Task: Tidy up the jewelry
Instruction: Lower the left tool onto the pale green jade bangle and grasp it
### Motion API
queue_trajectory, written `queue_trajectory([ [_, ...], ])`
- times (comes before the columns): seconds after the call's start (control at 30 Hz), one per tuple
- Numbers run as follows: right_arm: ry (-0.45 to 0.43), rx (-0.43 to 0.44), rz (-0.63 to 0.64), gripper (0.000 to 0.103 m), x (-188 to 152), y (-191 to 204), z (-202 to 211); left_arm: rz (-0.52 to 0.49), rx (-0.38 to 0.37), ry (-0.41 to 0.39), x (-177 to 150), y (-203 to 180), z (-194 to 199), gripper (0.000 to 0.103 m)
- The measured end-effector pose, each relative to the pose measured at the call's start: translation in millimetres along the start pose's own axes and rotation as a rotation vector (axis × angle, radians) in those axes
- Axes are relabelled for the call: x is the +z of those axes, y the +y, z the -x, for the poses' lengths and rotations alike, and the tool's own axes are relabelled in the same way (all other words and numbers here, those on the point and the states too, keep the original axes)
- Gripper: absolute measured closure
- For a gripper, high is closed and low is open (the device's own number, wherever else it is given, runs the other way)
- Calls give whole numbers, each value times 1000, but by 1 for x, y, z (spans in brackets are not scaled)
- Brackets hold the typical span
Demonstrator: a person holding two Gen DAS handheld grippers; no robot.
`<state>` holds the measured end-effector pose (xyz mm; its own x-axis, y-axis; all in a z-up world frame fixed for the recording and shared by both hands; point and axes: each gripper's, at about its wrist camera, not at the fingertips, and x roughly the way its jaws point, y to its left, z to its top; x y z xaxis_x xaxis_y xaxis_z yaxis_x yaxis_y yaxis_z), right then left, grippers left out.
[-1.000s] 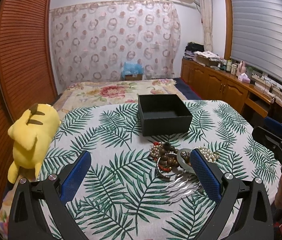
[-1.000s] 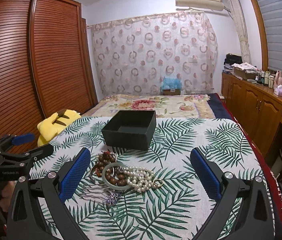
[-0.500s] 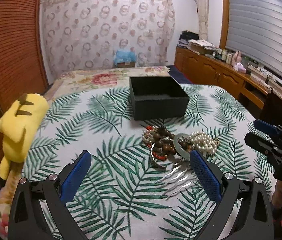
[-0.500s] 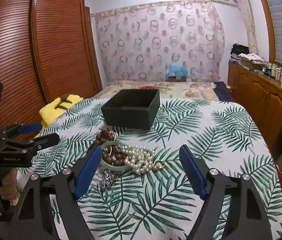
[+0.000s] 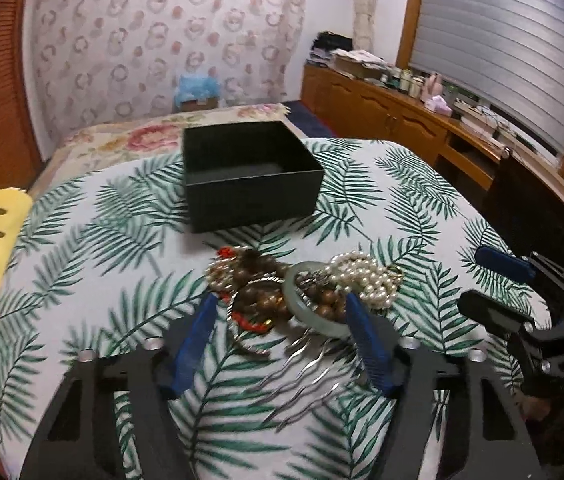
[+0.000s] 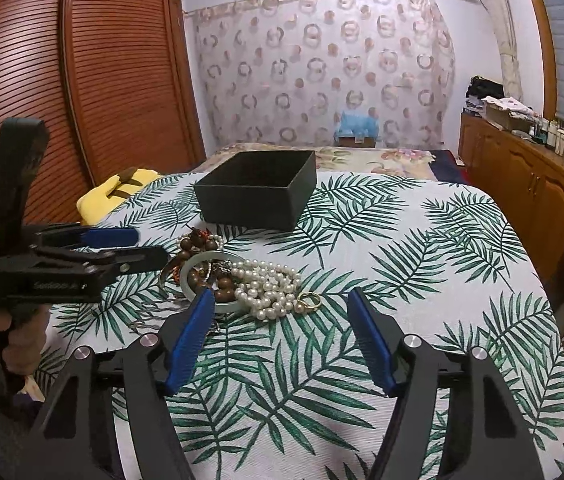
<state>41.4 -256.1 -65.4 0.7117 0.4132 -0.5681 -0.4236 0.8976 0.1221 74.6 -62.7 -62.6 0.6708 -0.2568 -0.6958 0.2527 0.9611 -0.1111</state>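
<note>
Over the tangled jewelry pile (image 5: pixel 302 292), our left gripper (image 5: pixel 282 312) and right gripper (image 6: pixel 280 308) are closing on nothing yet; entwined strands could drag neighbours.

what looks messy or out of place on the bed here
The jewelry is heaped in one tangle: pearl necklace, wooden bead bracelets and jade bangle overlap on the leaf-print bedspread, while the black box behind it looks empty.

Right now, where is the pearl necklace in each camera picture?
Left wrist view: the pearl necklace lies right of centre, at the pile's right end.
Right wrist view: it lies just left of centre, right of the green bangle.
Shared landmark: the black box behind the pile.
</note>
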Motion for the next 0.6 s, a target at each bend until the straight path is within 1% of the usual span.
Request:
queue_trajectory([
  [0.07,4,1,-1,32,1,-1,0,0,-18,21,3,-1,-9,62],
  [0.13,6,5,3,33,1,-1,0,-4,-32,40,6,-3,-17,65],
  [0.17,7,6,8,33,1,-1,0,1,-36,44,7,-3,-21,69],
  [0.23,9,7,14,34,0,0,-2,-6,-42,66,9,-4,-29,73],
  [0.27,11,9,14,34,0,0,-3,-8,-43,75,9,-3,-33,77],
  [0.4,23,26,10,34,-4,2,-7,-20,-27,86,11,-1,-42,84],
  [0.6,41,49,26,34,-9,10,-14,-40,-20,96,11,2,-48,84],
])
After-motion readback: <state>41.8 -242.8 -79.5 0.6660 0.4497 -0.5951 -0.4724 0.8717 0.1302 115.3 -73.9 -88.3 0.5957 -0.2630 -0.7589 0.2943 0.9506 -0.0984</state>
